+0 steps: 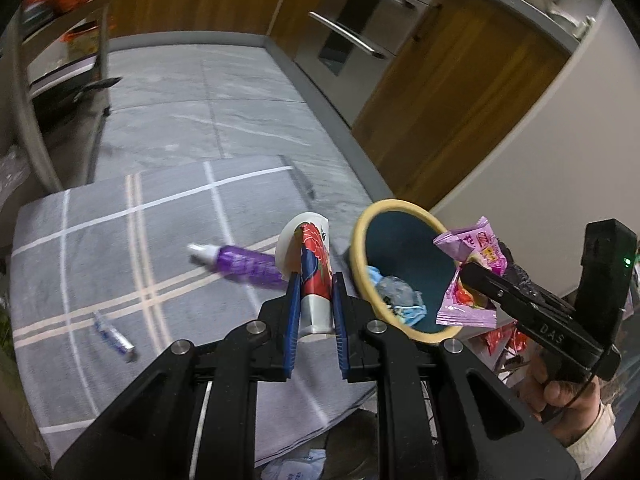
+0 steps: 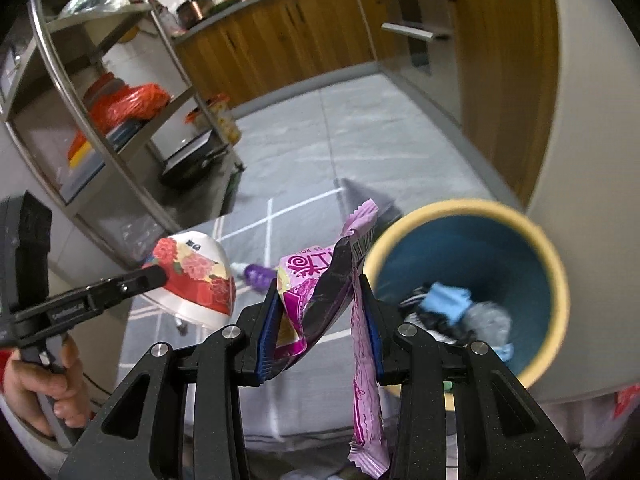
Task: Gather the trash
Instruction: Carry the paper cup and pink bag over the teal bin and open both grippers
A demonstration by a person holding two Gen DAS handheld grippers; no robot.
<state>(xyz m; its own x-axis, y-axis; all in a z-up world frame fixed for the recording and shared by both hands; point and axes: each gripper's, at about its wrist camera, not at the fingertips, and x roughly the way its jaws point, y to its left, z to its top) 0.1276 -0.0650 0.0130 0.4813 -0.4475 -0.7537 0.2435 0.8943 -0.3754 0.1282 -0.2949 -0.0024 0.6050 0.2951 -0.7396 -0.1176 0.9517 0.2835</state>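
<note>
My left gripper (image 1: 316, 284) is shut on a paper cup (image 1: 312, 264) with a red flower print, held above the grey cloth; the cup also shows in the right wrist view (image 2: 196, 280). My right gripper (image 2: 320, 304) is shut on a crumpled pink wrapper (image 2: 316, 276), which also shows in the left wrist view (image 1: 468, 276), just beside the rim of a round bin (image 2: 556, 264). The bin is blue inside with a cream rim (image 1: 360, 240) and holds blue and grey scraps (image 1: 400, 296). A purple tube (image 1: 244, 266) and a small silver-blue tube (image 1: 114, 336) lie on the cloth.
A grey checked cloth (image 1: 120, 240) covers the surface over a grey tiled floor. A metal shelf rack (image 2: 120, 128) with bags and pans stands at left. Wooden cabinets (image 1: 460, 72) and a white wall (image 1: 560, 140) stand at right. Red wrappers (image 1: 504, 340) lie by the bin.
</note>
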